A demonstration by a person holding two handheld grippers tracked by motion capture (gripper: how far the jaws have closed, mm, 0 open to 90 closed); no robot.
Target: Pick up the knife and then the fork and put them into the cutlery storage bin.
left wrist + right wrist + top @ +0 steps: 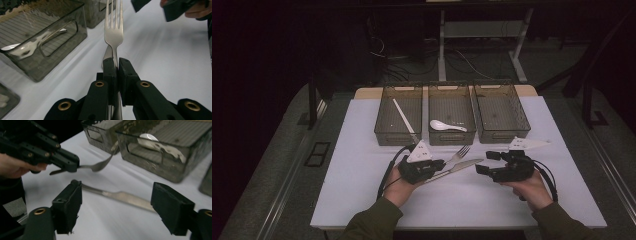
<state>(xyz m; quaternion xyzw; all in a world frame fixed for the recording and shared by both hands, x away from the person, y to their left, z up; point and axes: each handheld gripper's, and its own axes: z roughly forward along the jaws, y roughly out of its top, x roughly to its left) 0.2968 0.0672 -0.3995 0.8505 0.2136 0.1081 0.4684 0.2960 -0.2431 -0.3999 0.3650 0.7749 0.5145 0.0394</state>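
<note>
We hold the fork (113, 32) in the left hand-held gripper (117, 65), whose jaws are pressed together on the fork's neck, so the tines stick out straight ahead of the pads and the handle runs back under the body. Gripped that way, with the tines leading, the fork looks ready to go into one of the three smoky bins; we judge that sorting cutlery by kind is the job, since the left bin (398, 120) already carries a long pale stick-like utensil (404, 119), the middle bin (452, 117) a white spoon (447, 125), and the right bin (501, 112) looks bare. In the left gripper view the middle bin sits ahead and to the left of the fork tips, close by. The knife (120, 196) lies flat on the white worktop (362, 150). Seen from the right hand-held gripper (116, 202), it runs just ahead of the spread jaws, crossing the gap between them, with neither pad touching it. From above, its blade points toward the right hand-held gripper and its handle end lies below the left one. We read the right hand-held gripper as set to take the knife, though nothing is between its pads yet.
</note>
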